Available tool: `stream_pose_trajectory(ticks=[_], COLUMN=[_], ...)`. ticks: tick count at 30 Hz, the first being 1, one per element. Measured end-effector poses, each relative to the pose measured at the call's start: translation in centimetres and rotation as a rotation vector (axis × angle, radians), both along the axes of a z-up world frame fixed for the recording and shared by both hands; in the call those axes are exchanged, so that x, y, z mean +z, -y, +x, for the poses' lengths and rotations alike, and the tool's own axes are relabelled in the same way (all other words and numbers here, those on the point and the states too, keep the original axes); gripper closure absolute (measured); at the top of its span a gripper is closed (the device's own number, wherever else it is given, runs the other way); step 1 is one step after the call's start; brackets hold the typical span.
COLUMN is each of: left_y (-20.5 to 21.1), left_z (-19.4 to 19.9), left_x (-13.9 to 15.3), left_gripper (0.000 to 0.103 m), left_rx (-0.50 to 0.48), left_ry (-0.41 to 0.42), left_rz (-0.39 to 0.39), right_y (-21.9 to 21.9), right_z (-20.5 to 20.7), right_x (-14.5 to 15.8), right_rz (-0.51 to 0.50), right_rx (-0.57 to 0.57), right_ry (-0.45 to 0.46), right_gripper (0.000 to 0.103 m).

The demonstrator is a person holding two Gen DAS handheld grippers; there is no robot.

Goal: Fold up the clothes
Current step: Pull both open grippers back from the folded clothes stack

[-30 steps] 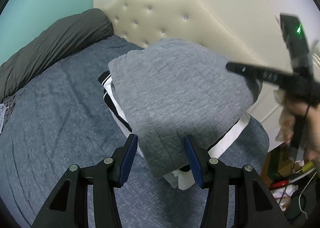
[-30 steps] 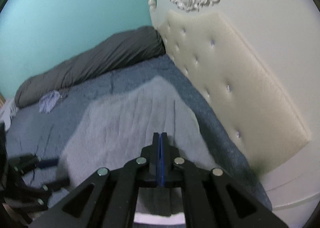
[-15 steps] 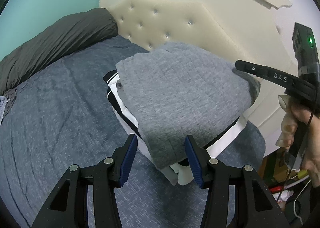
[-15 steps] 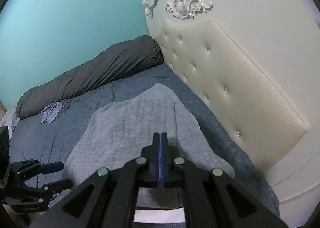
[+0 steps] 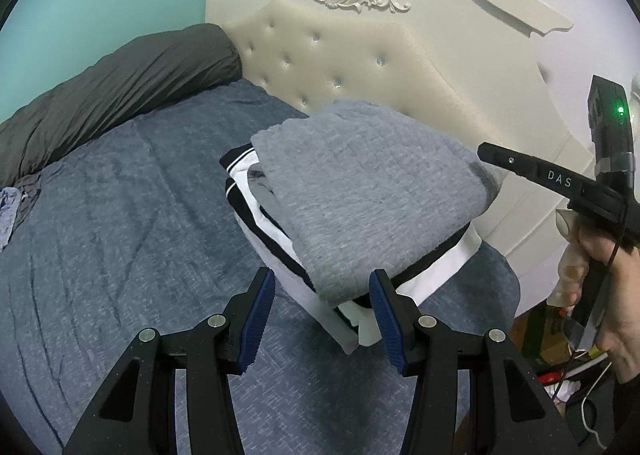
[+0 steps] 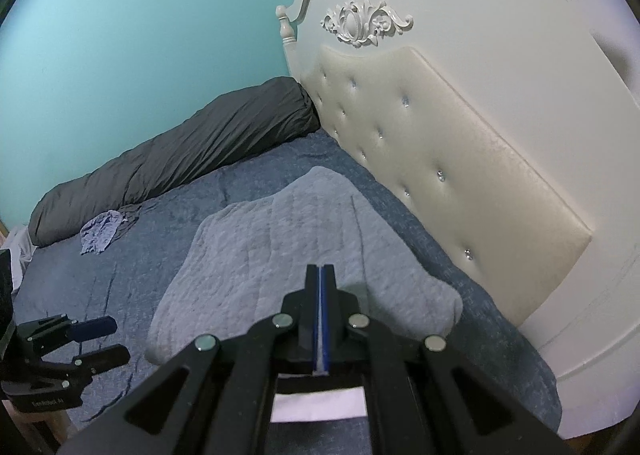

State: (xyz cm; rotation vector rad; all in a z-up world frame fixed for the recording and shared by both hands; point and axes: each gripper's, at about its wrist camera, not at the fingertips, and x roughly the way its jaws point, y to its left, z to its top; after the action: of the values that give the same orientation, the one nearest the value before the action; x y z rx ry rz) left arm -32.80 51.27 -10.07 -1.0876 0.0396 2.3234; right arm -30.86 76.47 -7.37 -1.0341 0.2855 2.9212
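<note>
A folded grey fleece garment (image 5: 372,191) lies on top of a folded white garment with black stripes (image 5: 276,239), on the blue bedspread (image 5: 120,239) close to the headboard. My left gripper (image 5: 322,319) hovers in front of the stack's near corner. It is open, its blue pads (image 5: 259,319) touch nothing, and the corner lies just beyond the tips. In the right wrist view the right gripper (image 6: 320,269) is shut above the grey garment (image 6: 288,251), and I see no cloth caught in it. The left gripper (image 6: 102,340) shows there at the lower left. A hand carries the right gripper (image 5: 494,154) at the stack's right.
A rolled dark grey duvet (image 6: 180,163) lies along the teal wall. A crumpled blue-grey cloth (image 6: 100,233) sits beside it. The cream tufted headboard (image 6: 440,175) stands right behind the stack. Cables and clutter (image 5: 572,375) lie on the floor past the bed's right edge.
Both grippers have drawn back and risen from the stack, which now looks smaller. The grey garment's corner no longer sits between the left fingers. Neither gripper's opening has changed.
</note>
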Motion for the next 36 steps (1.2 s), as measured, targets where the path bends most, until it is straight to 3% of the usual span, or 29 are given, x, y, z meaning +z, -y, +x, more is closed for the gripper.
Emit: stream_pose_trajectory(ticks=[23, 36], left_y=[3.0, 4.6], left_z=[5.8, 9.7], left_x=[3.5, 5.3], left_gripper=[0.049, 0.044], left_rx=[-0.001, 0.004], left_ry=[-0.032, -0.066], left_rz=[0.051, 0.056], right_y=[5.0, 6.6], right_z=[7.4, 12.3], right_x=[2.7, 4.0], right_rz=[0.011, -0.006], right_rx=[-0.042, -0.067], right_ry=[-0.03, -0.059], right_gripper=[0.102, 0.097])
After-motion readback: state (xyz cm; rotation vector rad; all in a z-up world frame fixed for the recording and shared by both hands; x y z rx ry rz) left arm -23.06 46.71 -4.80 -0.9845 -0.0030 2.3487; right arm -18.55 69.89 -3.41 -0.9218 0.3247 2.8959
